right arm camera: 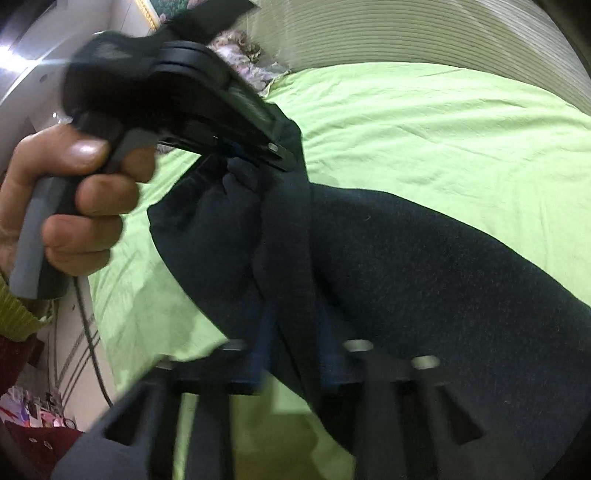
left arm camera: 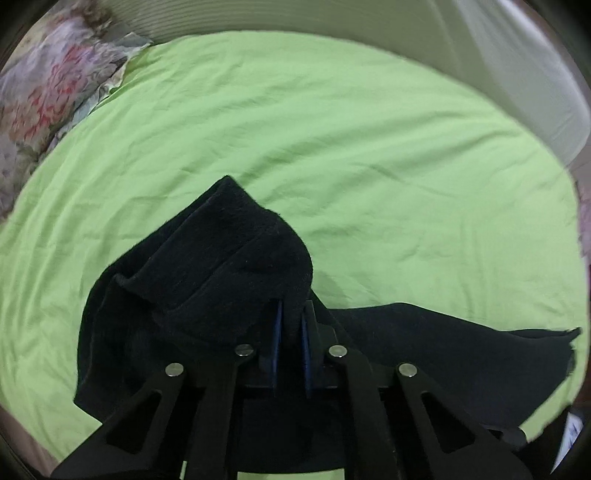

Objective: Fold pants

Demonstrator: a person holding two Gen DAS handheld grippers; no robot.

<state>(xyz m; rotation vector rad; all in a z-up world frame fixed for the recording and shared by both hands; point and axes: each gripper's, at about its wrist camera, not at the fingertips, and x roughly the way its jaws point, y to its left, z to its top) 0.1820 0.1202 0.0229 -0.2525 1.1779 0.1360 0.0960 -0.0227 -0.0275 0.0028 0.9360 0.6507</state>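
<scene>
The black pants (left arm camera: 221, 266) are lifted over the green bed sheet (left arm camera: 332, 147). My left gripper (left arm camera: 291, 314) is shut on a bunched edge of the cloth, which drapes over its blue fingers (left arm camera: 277, 332) and hangs to the left and right. In the right wrist view the pants (right arm camera: 406, 266) spread wide to the right. My right gripper (right arm camera: 291, 332) is shut on a fold of them, blurred by motion. The left gripper (right arm camera: 269, 155) shows there at upper left, held by a hand (right arm camera: 74, 206), pinching the same cloth.
A floral pillow (left arm camera: 48, 85) lies at the bed's far left. A ribbed headboard (right arm camera: 406, 33) and a white wall panel (left arm camera: 517, 74) stand behind the bed. The floor with a cable (right arm camera: 92, 350) and clutter lies left of the bed.
</scene>
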